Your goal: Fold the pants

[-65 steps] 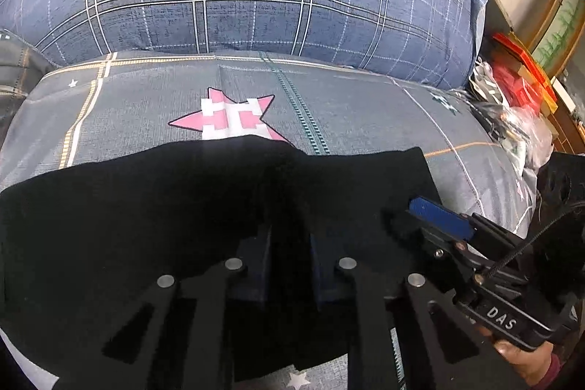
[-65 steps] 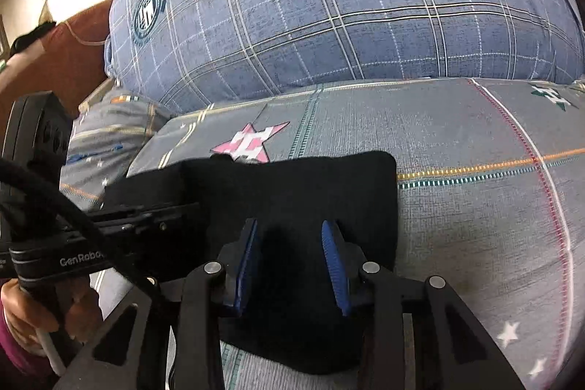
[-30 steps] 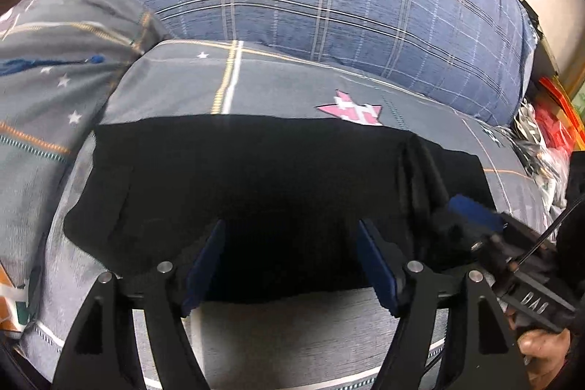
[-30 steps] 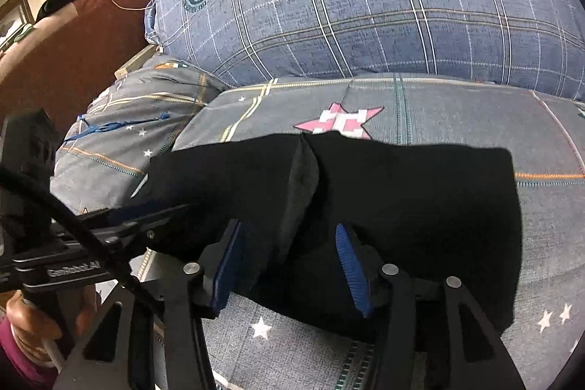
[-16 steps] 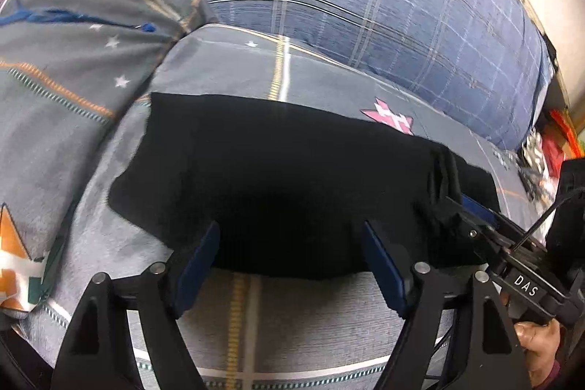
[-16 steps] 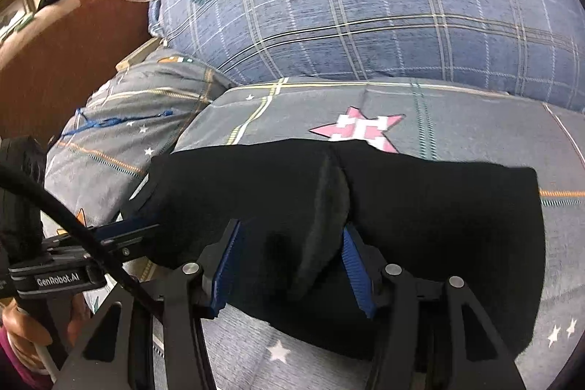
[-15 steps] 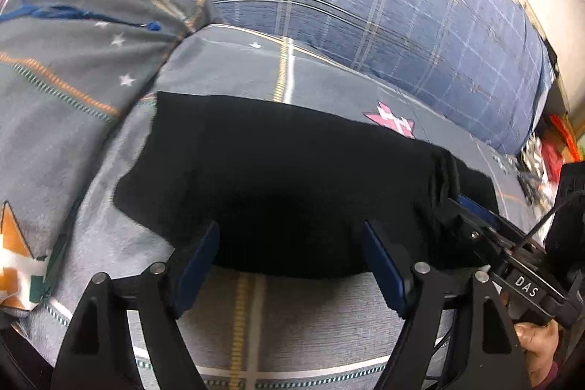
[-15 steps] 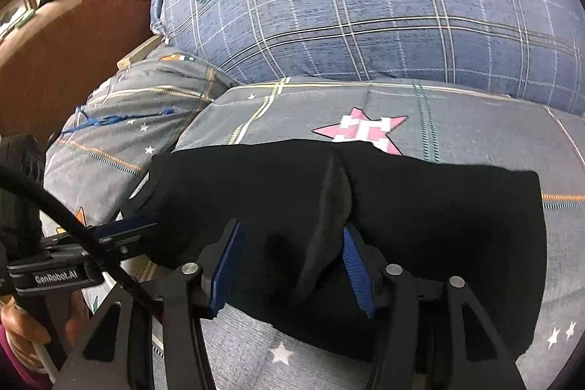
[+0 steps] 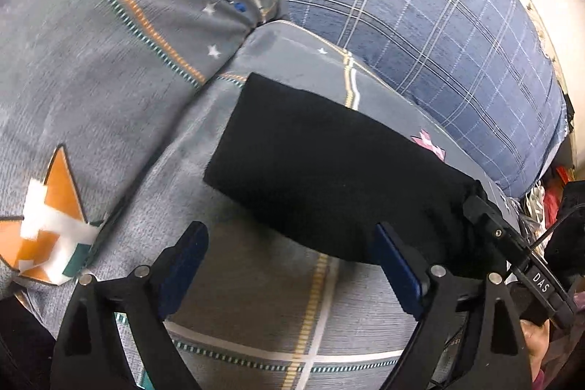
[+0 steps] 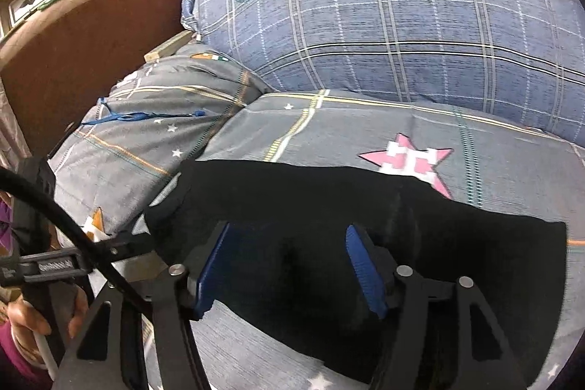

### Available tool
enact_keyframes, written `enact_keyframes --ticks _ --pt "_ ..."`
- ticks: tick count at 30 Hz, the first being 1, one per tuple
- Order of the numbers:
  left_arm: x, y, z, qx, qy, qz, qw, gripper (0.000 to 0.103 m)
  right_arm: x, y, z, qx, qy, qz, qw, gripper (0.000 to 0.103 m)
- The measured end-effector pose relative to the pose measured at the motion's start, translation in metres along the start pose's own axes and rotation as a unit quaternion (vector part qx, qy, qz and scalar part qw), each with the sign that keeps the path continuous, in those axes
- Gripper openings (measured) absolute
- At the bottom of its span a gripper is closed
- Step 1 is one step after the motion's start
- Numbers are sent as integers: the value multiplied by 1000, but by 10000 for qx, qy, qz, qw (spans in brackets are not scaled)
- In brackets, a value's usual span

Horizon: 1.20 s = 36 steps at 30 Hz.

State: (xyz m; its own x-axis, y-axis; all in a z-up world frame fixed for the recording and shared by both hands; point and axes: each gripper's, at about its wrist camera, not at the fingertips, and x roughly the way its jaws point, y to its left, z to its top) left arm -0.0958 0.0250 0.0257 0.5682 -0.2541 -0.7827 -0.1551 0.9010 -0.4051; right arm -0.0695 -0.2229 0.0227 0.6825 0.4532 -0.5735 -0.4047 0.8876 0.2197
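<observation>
The black pants (image 9: 329, 167) lie as a folded strip across the grey patterned bed cover (image 9: 256, 298). They also show in the right wrist view (image 10: 402, 236). My left gripper (image 9: 292, 262) is open and empty, over the cover at the pants' near edge, beside their left part. My right gripper (image 10: 289, 262) is open over the middle of the pants, with nothing between its blue pads (image 10: 363, 265). The right gripper's body shows at the right of the left wrist view (image 9: 512, 243), at the pants' right end. The left gripper shows at the left of the right wrist view (image 10: 109, 251).
A large blue plaid pillow (image 10: 402, 6) lies behind the pants. A grey patterned pillow (image 9: 109, 35) lies to the left. A brown headboard (image 10: 73, 42) stands at the far left. Clutter in bags (image 9: 552, 192) sits beyond the bed's right side.
My left gripper let go of the pants, opened wide and swung left and back. The right gripper opened somewhat wider. The pants went from a small bundle to a long flat strip.
</observation>
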Motion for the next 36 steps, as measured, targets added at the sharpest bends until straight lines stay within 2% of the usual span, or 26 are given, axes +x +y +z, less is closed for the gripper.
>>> enact_keyframes --ticks 4,8,15,22,26,30,36 --pt "1 10 -3 -180 8 -24 9998 90 11 11 3 -218 106 5 9997 72" --pt "4 23 -5 -466 10 -137 9988 90 21 22 12 -587 188 -51 9981 82" --pt "11 23 1 -543 -100 -195 9983 95 48 36 35 -1192 383 49 9921 83" --pt "22 16 10 -378 -92 -121 9992 99 70 41 56 -1363 455 256 9893 83" --pt "24 19 14 -325 -78 -230 9992 99 92 47 66 -1602 631 558 9835 83" --pt "25 23 16 -275 -113 -373 9989 99 117 55 76 -1907 933 685 9748 83" --pt "30 20 22 -117 -152 -392 9990 99 151 69 84 -2214 1324 985 9611 83"
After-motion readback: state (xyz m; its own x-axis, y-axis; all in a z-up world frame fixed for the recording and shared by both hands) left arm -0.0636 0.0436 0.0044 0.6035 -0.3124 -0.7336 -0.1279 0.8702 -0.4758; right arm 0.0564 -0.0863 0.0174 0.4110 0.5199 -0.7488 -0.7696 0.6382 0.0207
